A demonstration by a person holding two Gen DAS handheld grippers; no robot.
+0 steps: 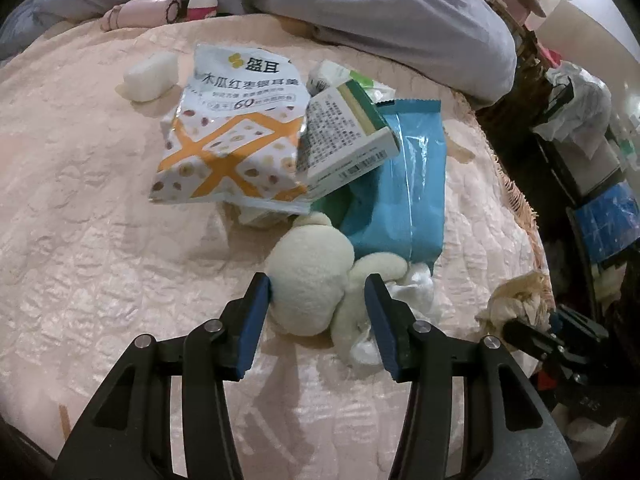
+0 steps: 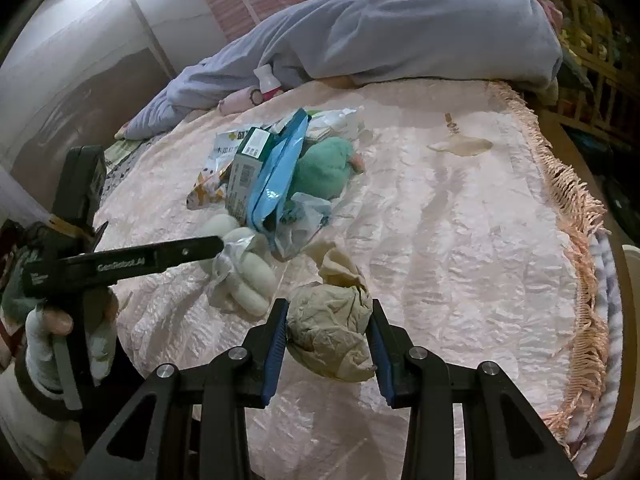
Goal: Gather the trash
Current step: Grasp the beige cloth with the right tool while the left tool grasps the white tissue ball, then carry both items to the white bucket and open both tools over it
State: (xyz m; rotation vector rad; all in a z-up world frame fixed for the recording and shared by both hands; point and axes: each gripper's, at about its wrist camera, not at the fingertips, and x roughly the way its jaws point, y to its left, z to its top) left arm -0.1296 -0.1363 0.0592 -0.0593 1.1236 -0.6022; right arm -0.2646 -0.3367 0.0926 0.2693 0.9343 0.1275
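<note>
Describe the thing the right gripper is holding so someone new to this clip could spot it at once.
Start at the pink bedspread and find the litter pile around the blue pouch. Nearer the camera than that pile, the right gripper is shut on a crumpled paper wad. It is the only beige, wrinkled ball; its neighbours are printed packets and white plush.

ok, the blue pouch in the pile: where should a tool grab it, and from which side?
Take the blue pouch by its crimped top seam, coming from its open right side. It stands on edge, leaning on the box, so that thin flat seam is free to pinch. The body is slick and bulging, and the lower end sits among the cream plush and wrappers.
</note>
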